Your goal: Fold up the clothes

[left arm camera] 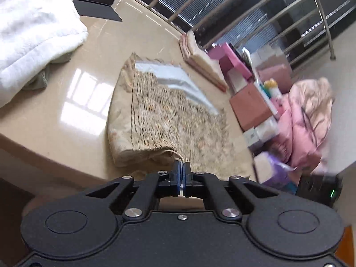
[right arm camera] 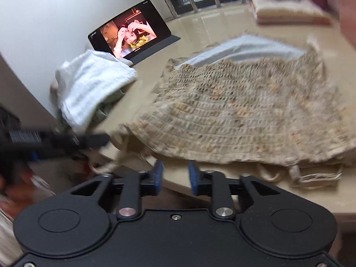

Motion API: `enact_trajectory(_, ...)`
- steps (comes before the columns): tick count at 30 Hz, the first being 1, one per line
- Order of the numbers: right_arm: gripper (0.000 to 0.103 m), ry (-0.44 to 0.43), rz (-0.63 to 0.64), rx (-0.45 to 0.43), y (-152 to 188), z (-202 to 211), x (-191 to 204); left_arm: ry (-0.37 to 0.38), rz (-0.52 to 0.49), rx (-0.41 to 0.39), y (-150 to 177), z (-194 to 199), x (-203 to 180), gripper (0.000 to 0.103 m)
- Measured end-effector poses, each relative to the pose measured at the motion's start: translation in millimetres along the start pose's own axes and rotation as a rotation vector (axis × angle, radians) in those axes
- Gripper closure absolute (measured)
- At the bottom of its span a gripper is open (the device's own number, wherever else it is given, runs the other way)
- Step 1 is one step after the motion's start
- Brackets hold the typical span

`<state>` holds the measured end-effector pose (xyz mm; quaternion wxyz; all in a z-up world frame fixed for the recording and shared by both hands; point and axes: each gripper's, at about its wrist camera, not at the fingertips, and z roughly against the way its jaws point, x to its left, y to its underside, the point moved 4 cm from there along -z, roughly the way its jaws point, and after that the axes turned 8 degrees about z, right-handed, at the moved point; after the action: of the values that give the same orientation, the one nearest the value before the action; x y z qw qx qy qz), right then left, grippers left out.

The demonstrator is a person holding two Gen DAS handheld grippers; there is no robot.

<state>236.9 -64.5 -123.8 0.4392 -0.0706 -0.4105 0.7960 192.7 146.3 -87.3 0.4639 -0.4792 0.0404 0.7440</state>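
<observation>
Holding the beige smocked top by a strap or hem at its near edge, your left gripper has its blue pads pressed together with a sliver of cloth between them, so keep that pinch firm and don't let the thin strap slip out. The top lies spread on the worktop, pale lining showing at its far edge, near edge at the worktop's lip with straps dangling over. Your right gripper hangs with its jaws apart, holding nothing, just short of that near edge. I judge a fold is in hand: take the other near corner with the right, matching the left's height, and carry both evenly so the ruched cloth doesn't bunch. Tuck the loose straps inside. Steer clear of the white towel and the folded stack.
</observation>
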Motion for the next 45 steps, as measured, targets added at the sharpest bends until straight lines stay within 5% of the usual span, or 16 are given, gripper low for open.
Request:
enact_trajectory(2,0.059,-0.01,0.076,-0.027,6,7,12,0.006,0.051,0.004,-6,2,2,0.098)
enact_trajectory(3,0.057,-0.021,0.108,-0.039,8,9,19,-0.002,0.065,0.008,-7,0,4,0.089)
enact_trajectory(6,0.054,-0.006,0.179,-0.046,10,9,36,-0.071,0.082,0.0,-7,1,13,0.036)
enact_trajectory(7,0.054,-0.002,0.187,-0.043,11,8,39,-0.091,0.064,-0.018,-3,4,15,0.034)
enact_trajectory(10,0.054,0.012,0.169,-0.024,16,11,32,-0.16,-0.022,-0.069,11,17,25,0.033)
enact_trajectory(15,0.053,0.151,0.131,-0.045,34,38,-2,-0.258,-0.205,-0.09,45,12,35,0.032)
enact_trajectory(24,0.052,0.463,0.173,-0.086,47,60,-58,-0.234,-0.323,-0.034,65,-15,29,0.028)
enact_trajectory(27,0.052,0.485,0.188,-0.065,48,53,-73,-0.226,-0.362,-0.015,71,-24,27,0.032)
enact_trajectory(31,0.055,0.448,0.169,-0.05,43,44,-81,-0.21,-0.4,0.008,78,-33,25,0.09)
enact_trajectory(32,0.058,0.433,0.16,-0.042,42,43,-81,-0.2,-0.386,0.009,77,-32,24,0.091)
enact_trajectory(34,0.097,0.384,0.145,-0.017,41,44,-77,-0.179,-0.359,0.011,76,-28,23,0.092)
enact_trajectory(41,0.098,0.142,-0.076,-0.02,27,69,-75,-0.105,-0.262,0.018,72,-17,19,0.09)
enact_trajectory(45,0.098,-0.023,-0.24,-0.049,19,86,-80,-0.063,-0.207,0.022,69,-11,17,0.068)
